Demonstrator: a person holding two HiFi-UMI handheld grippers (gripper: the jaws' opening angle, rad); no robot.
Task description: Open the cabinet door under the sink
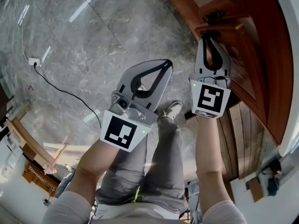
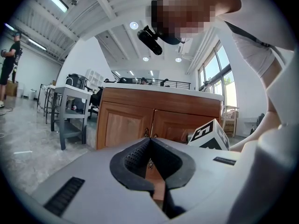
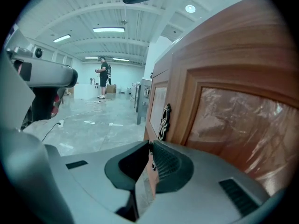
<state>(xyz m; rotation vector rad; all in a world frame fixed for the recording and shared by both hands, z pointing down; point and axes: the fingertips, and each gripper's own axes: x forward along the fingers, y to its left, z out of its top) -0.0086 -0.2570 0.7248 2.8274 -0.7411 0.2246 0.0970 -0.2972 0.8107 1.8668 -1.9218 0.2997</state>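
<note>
The grey marble floor [image 1: 93, 31] spreads under you, and the brown wooden cabinet [image 2: 159, 104] with its white countertop [image 2: 163, 88] stands along its right side. The panelled wooden cabinet door [image 3: 233, 125] you are working on is the nearer of the two on the cabinet's front, below the countertop's edge. I cannot tell whether it is ajar.

Your legs in grey trousers [image 1: 159, 162] reach down the middle, ending at a pale shoe [image 1: 172, 110] on the floor.

Your right gripper [image 1: 211, 35] is up against the free edge of that door. Its jaws are drawn together, pinching the small dark ornate metal handle [image 3: 150, 148] at their tips (the door's wooden edge shows through the gap behind them). A second black ornate handle [image 3: 163, 120] sits just beyond the tips; which door it belongs to is unclear.

Your left gripper [image 1: 167, 63] hangs over the floor just beside the right one, apart from the cabinet. Its jaws meet at the tips with nothing between them; only the far cabinet front shows through the gap.

At the floor's left edge, a white socket box [image 1: 33, 61] lies with a thin black cable [image 1: 65, 92] trailing from it toward your legs.
</note>
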